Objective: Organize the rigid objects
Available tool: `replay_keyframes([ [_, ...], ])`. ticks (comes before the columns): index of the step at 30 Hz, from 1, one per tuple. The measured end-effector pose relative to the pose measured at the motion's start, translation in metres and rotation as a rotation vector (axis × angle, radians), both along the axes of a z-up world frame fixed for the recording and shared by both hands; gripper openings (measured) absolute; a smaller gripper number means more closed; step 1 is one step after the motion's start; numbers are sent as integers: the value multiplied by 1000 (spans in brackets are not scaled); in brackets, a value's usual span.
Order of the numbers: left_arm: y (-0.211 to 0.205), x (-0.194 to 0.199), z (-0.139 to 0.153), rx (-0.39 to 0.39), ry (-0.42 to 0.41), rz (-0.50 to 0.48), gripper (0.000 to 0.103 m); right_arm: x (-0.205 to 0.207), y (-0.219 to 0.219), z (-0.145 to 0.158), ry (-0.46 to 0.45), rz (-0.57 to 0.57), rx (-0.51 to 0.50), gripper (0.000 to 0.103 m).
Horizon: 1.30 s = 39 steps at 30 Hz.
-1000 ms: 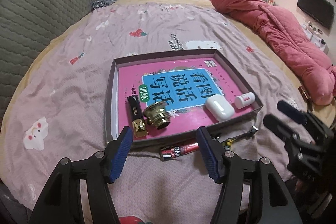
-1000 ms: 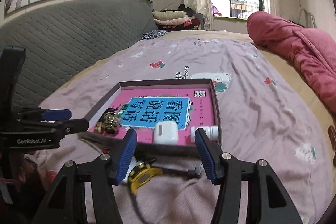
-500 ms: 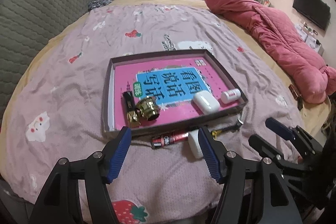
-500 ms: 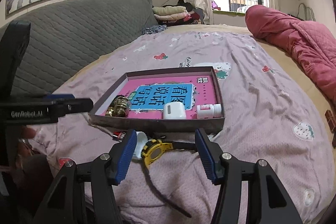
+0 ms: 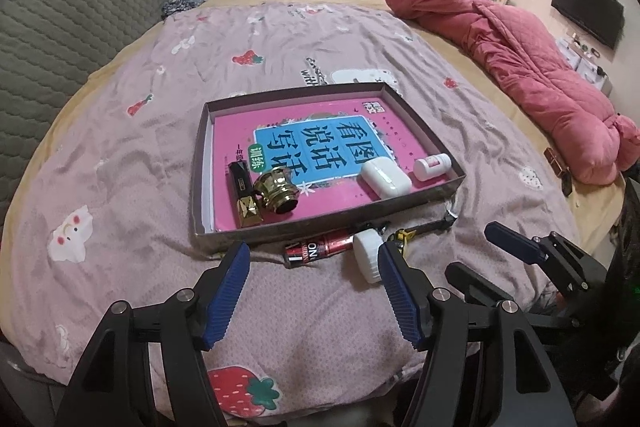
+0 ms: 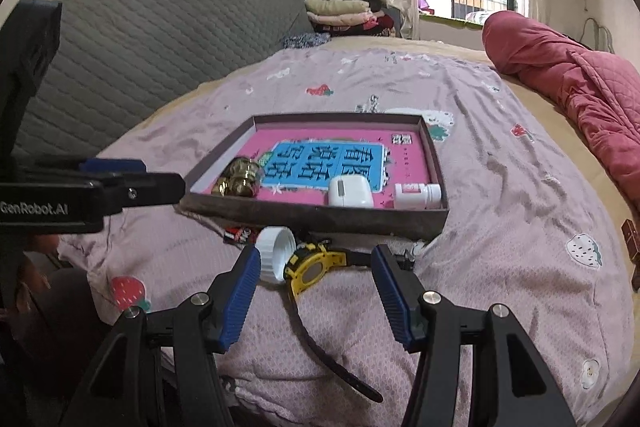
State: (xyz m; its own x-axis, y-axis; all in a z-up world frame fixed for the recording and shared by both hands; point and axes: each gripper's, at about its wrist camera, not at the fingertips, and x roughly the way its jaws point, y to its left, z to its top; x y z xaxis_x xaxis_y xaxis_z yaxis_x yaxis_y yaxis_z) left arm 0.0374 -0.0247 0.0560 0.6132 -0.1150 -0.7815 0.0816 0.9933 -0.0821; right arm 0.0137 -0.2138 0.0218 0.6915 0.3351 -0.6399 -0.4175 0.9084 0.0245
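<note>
Purple bedsheet (image 5: 120,155) bare around tray (image 5: 320,227), both claws gaping, empty, yellow watch (image 6: 314,267) near right claw (image 6: 316,291)

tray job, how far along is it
Done: lipstick, brass knob, white case and small bottle lie in the tray. In hand: nothing; both grippers are open. Left: red battery, white cap, yellow watch.
</note>
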Motion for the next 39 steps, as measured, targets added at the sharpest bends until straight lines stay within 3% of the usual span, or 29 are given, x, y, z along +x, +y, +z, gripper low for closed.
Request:
replay_keyframes([
  [9,-1,2,-13,7,31,5,68,4,4,-19,47,13,-78,57],
  [21,-13,7,-33,14,76,-19,68,11,5,-33,107,14,-68,57],
  [39,-39,52,-72,-20,174,-27,69,24,8,-47,162,2,-66,57],
])
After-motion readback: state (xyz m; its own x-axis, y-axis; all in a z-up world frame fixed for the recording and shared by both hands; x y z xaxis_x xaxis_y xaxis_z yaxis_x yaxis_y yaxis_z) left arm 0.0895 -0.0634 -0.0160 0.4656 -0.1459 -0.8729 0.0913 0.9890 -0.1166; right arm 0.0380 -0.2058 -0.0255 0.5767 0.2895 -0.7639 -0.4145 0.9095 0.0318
